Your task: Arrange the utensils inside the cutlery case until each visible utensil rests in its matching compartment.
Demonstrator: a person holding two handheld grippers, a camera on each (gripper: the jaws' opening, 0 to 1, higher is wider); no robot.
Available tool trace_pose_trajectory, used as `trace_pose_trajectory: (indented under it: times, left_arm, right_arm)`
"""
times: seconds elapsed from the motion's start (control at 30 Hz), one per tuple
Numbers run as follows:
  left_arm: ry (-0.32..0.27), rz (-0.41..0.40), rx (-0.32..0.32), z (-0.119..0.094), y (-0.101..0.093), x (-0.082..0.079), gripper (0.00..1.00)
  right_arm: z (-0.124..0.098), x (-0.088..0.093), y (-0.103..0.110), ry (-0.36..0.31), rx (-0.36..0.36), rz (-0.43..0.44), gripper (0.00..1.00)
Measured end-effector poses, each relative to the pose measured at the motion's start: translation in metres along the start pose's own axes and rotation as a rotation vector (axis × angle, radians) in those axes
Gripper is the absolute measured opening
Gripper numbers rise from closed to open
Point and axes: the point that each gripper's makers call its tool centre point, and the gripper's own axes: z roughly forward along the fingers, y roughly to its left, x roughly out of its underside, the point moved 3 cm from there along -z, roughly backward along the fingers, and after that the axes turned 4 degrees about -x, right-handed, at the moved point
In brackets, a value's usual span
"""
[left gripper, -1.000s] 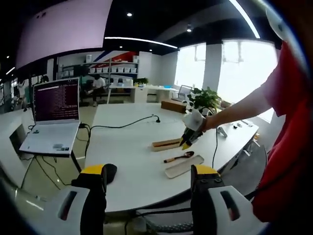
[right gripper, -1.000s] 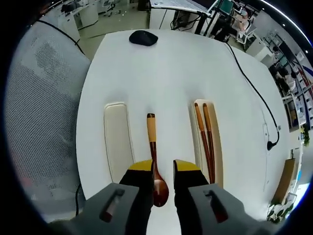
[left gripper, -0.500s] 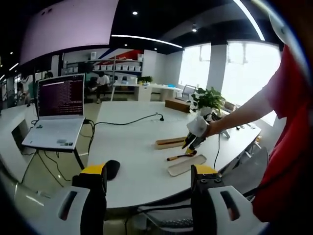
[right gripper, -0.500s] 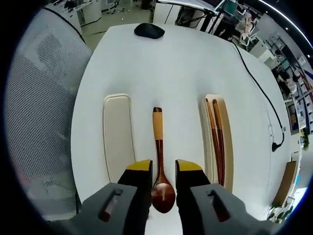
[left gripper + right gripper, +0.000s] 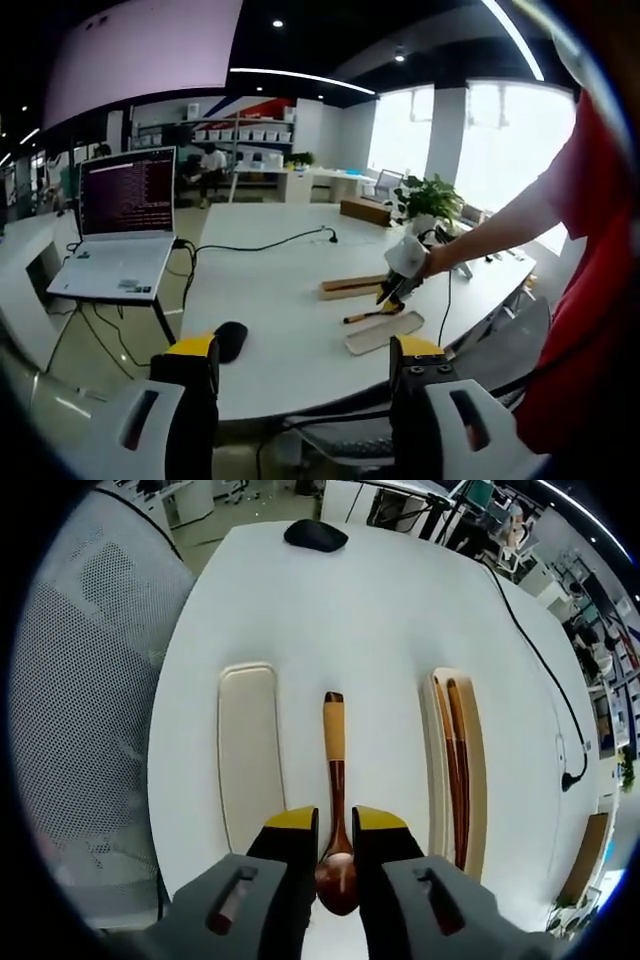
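Observation:
A wooden spoon (image 5: 335, 770) lies lengthwise on the white table (image 5: 340, 610), with its bowl between the jaws of my right gripper (image 5: 337, 825), which is shut on it. Left of the spoon is a cream tray (image 5: 248, 750). To its right, a wooden case (image 5: 478, 770) holds two dark chopsticks (image 5: 457, 760). The left gripper view shows the right gripper (image 5: 393, 293) at the spoon (image 5: 365, 314), between the wooden case (image 5: 350, 285) and the cream tray (image 5: 385, 332). My left gripper (image 5: 305, 370) is open and holds nothing, short of the table's near edge.
A black mouse (image 5: 315, 535) (image 5: 228, 340) sits at one end of the table. A laptop (image 5: 125, 230) stands on a side table, and a black cable (image 5: 270, 245) crosses the tabletop. A mesh chair (image 5: 90, 680) is beside the table. A person's arm (image 5: 500, 220) reaches in.
The right gripper's jaws have narrowed around the spoon's bowl. Both cameras have shifted slightly; the left gripper stays open.

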Motion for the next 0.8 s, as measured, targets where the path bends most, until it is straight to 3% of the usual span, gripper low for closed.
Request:
trace_pose_trajectory:
  times: [0.13,0.73,0.8]
  left_arm:
    - [0.027,0.022,0.002,0.001,-0.003,0.006,0.69]
    - [0.024,-0.006,0.021,-0.001,-0.008,0.008,0.7]
    - [0.003,-0.016,0.02,-0.003,-0.006,0.005,0.71]
  right_arm:
    - [0.002,-0.002,-0.005,-0.006,0.006,0.008,0.08]
    - [0.029,0.002,-0.003,0.042,-0.042,0.051,0.11]
    - [0.031,0.001,-0.002,0.051,-0.045,0.038,0.1]
